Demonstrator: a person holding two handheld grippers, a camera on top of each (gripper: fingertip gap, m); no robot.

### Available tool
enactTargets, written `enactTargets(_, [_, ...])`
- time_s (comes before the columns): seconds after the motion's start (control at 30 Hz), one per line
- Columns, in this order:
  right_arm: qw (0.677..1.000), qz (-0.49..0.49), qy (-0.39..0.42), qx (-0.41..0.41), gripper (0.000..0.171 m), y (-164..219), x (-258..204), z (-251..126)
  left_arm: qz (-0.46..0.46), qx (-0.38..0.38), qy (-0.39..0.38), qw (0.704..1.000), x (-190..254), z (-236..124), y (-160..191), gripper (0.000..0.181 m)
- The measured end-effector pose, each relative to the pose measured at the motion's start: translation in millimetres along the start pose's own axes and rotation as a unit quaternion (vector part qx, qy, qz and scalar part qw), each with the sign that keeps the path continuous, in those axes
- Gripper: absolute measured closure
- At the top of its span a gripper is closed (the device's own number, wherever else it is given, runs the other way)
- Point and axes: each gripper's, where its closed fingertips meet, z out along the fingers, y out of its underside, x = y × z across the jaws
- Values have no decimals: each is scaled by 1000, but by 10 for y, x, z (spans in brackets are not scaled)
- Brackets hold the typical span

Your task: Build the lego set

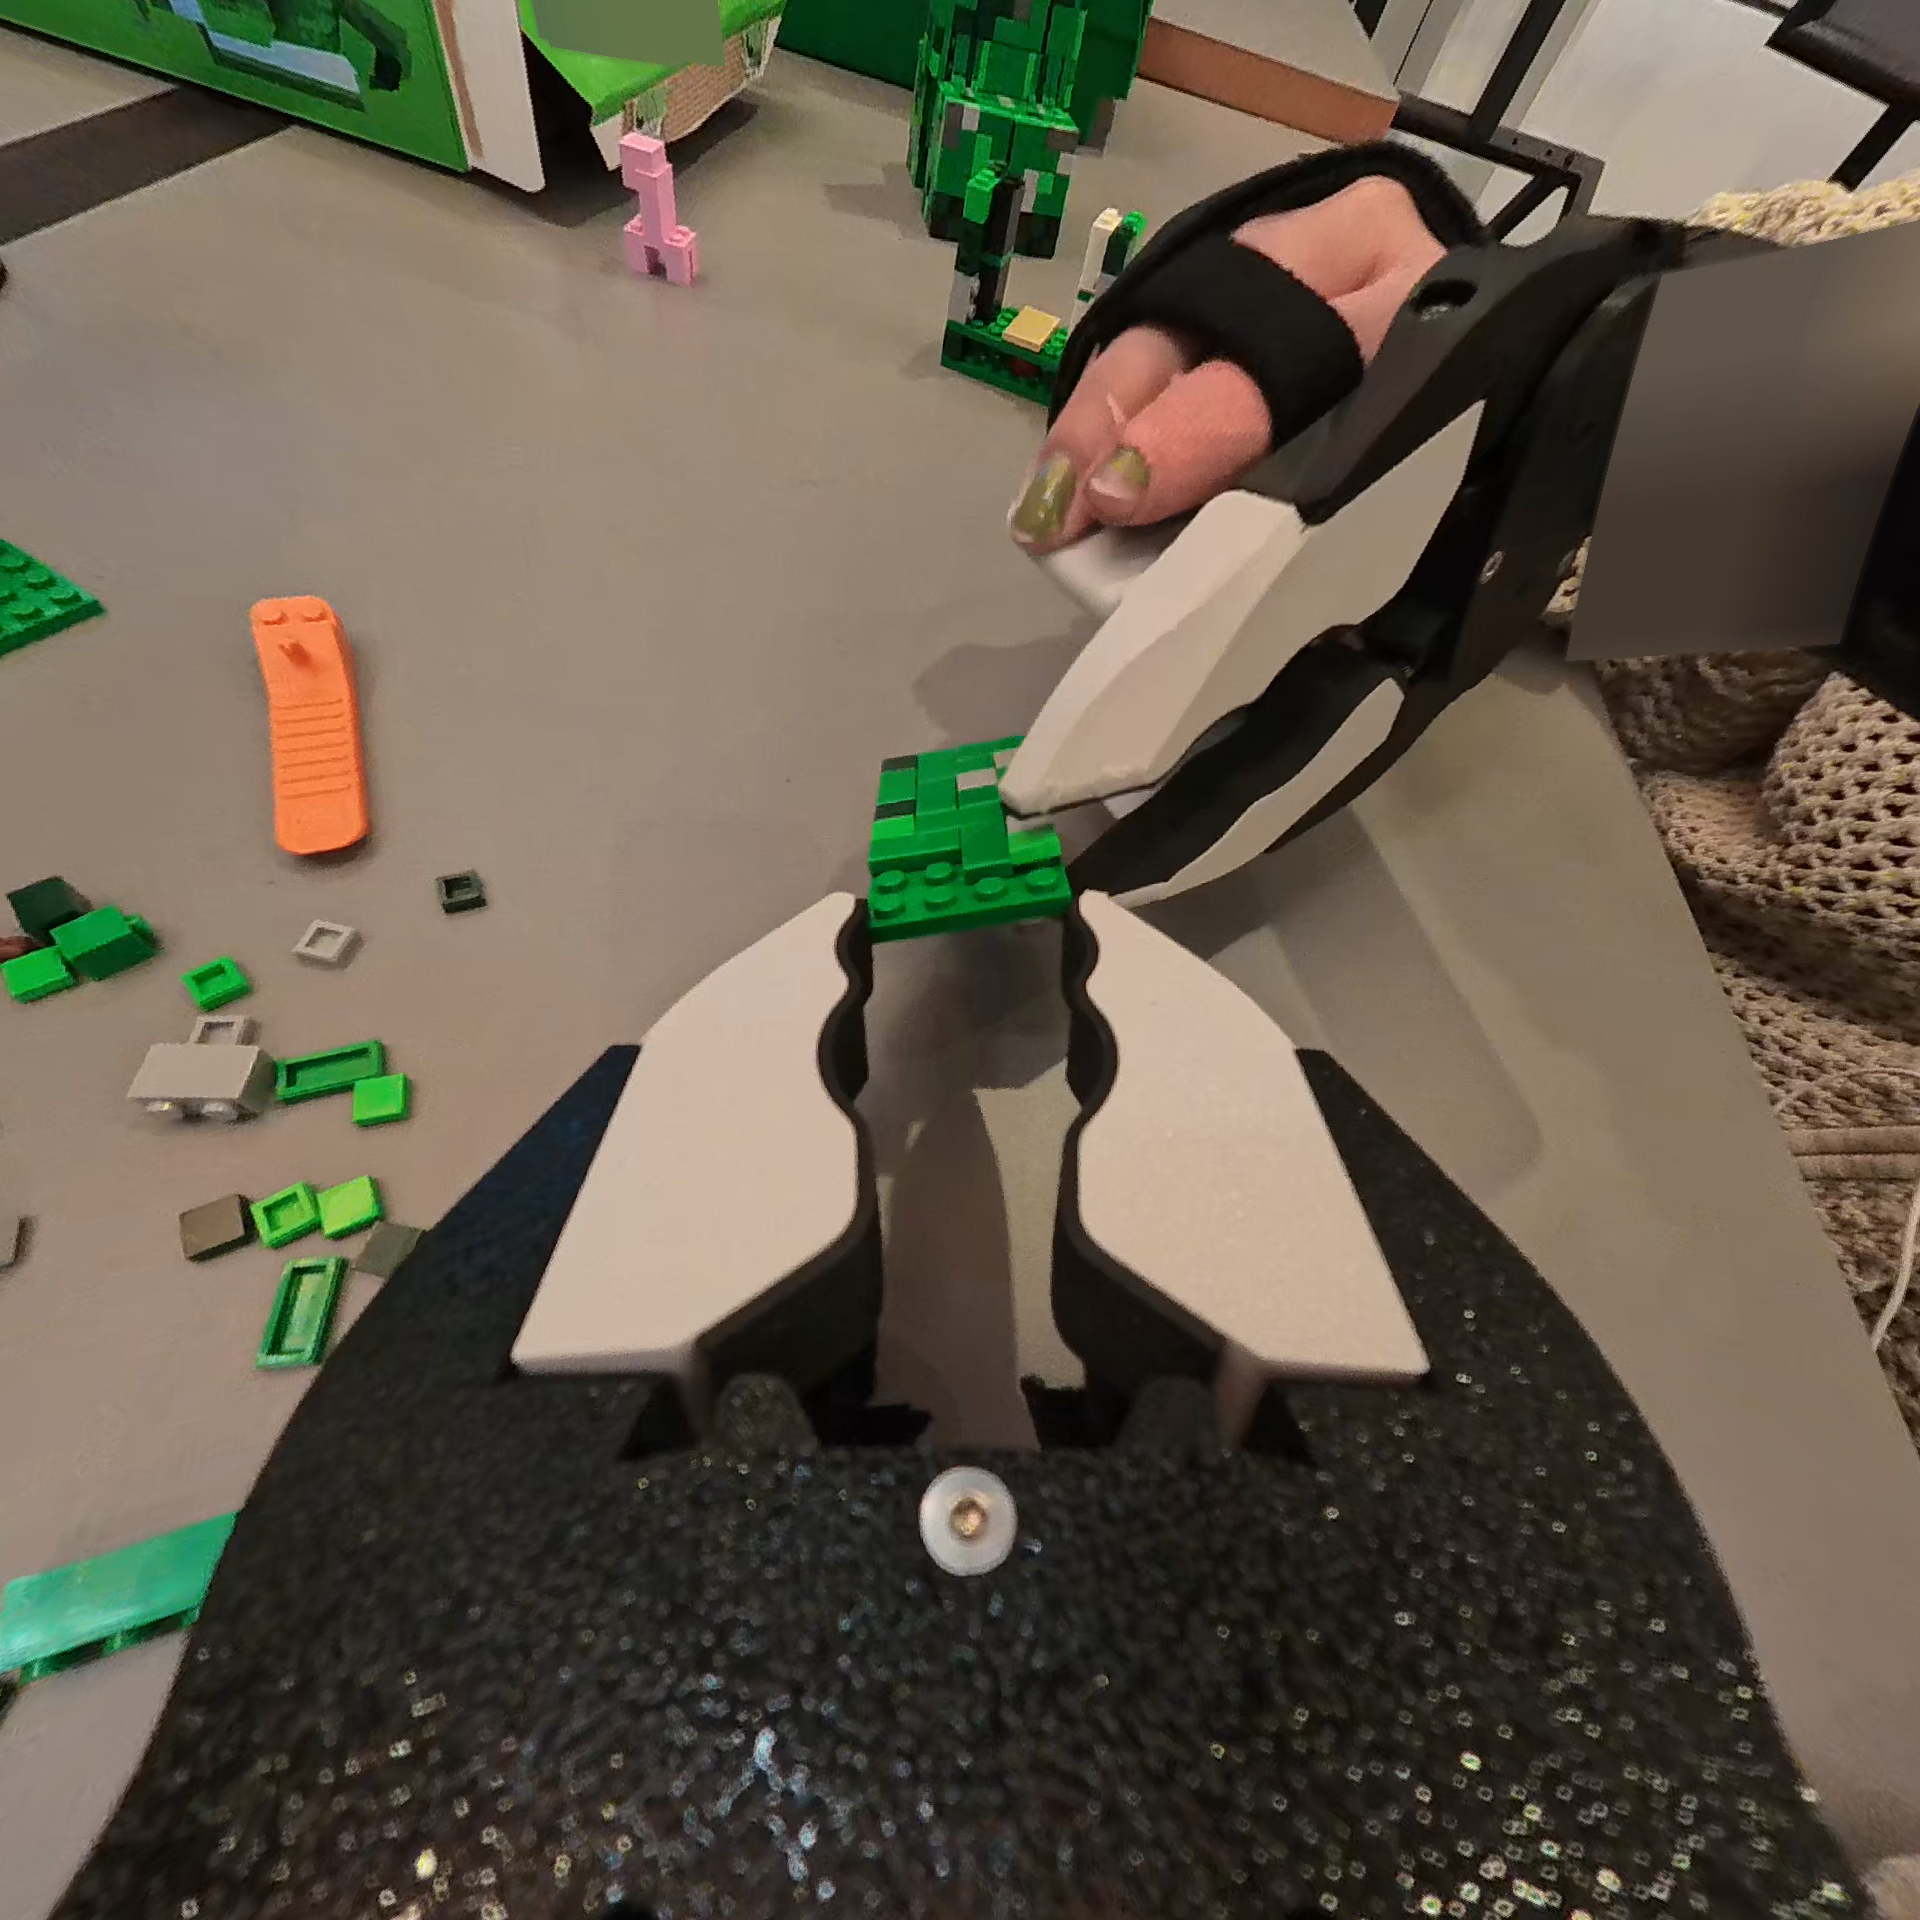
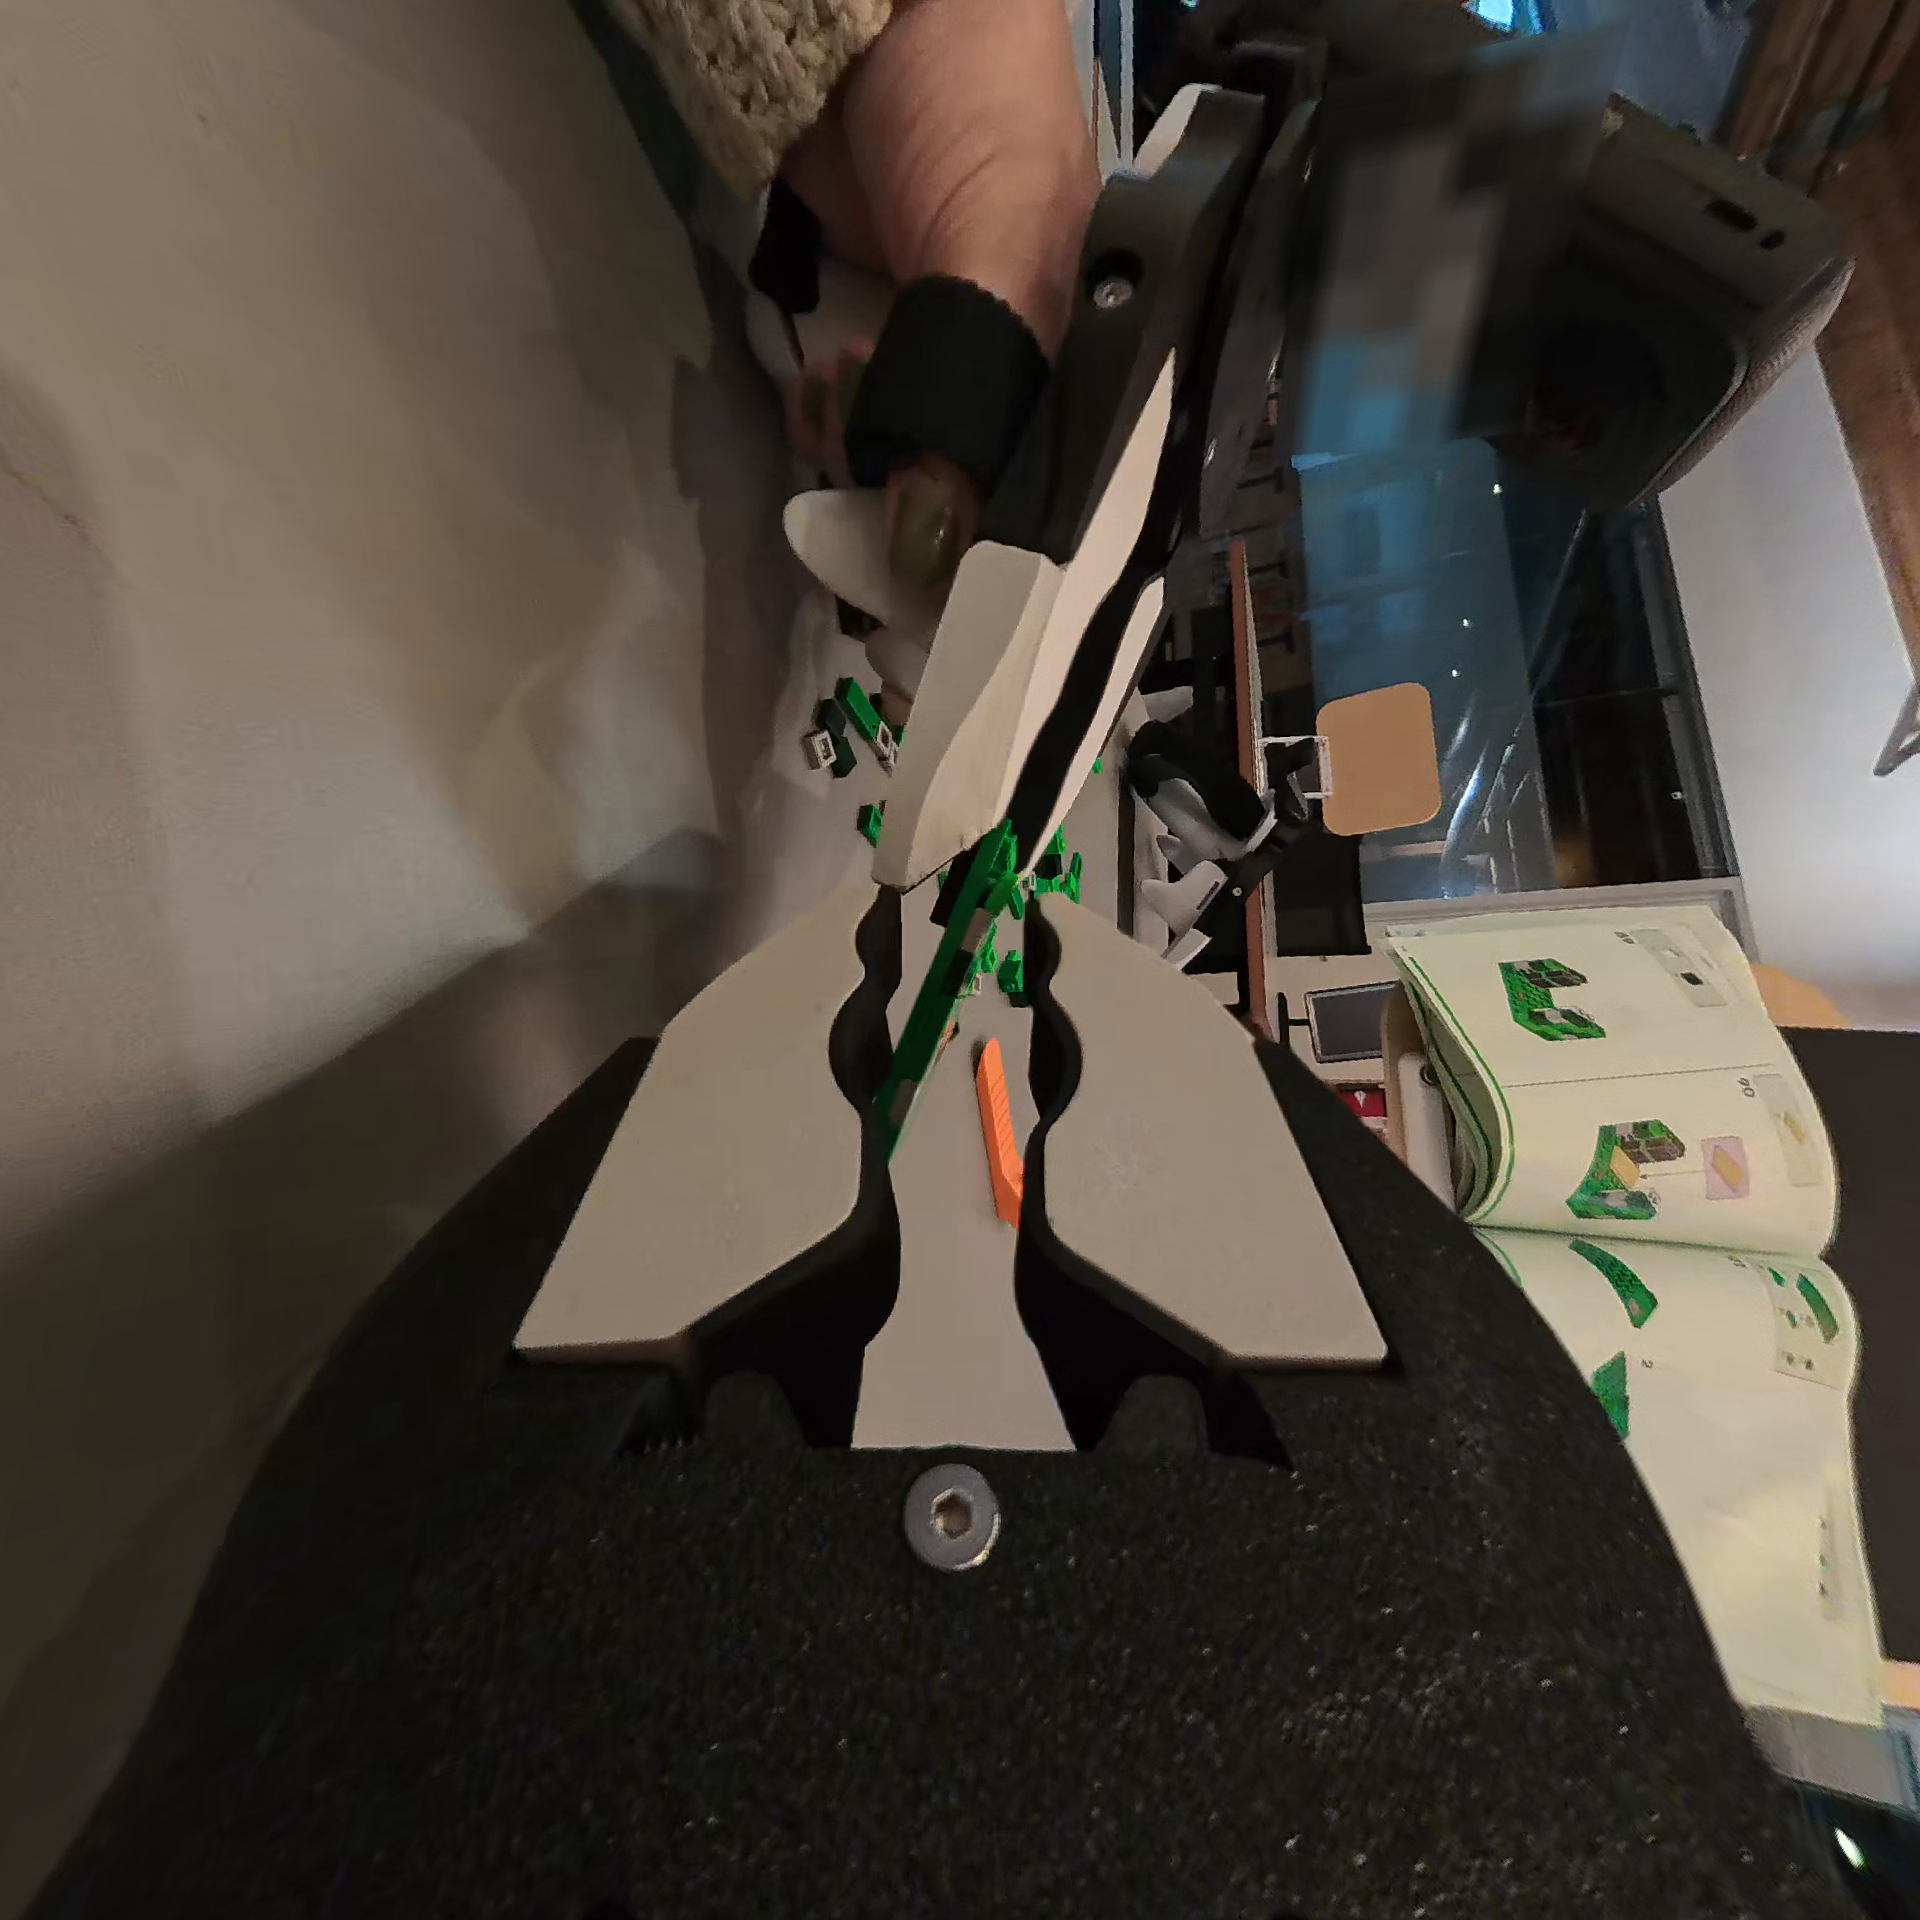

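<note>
Glossy plastic bricks point(image 1: 966, 831) are lying on a smooth matt grey table point(image 1: 623, 499), beside a paper booklet point(image 2: 1621, 1143).

I take this for an office or shared workroom set up for a building session. A plain grey desk point(image 1: 582, 499) carries scattered loose green bricks point(image 1: 312, 1205), an orange brick separator point(image 1: 309, 727), a finished green block figure point(image 1: 997, 177) and the set's green box point(image 1: 260, 62). In my right wrist view an open instruction booklet point(image 2: 1621, 1122) lies at the side, and beyond it I see glass partitions point(image 2: 1455, 665), dark metal framing and a small tan board on a stand point(image 2: 1377, 758), which look more like workplace fittings than a home.
</note>
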Motion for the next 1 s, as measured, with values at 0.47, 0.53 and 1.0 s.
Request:
enactTargets(0.47, [1000, -24, 1, -5, 159, -3, 4, 27, -6, -7, 2, 1000, 1, 5, 22, 147])
enactTargets(0.53, [1000, -20, 0, -3, 160, -9, 12, 30, -7, -9, 3, 1000, 5, 8, 29, 147])
enactTargets(1.0, [999, 33, -38, 1, 164, 65, -4, 139, 157, -32, -99, 982, -60, 72, 5, 136])
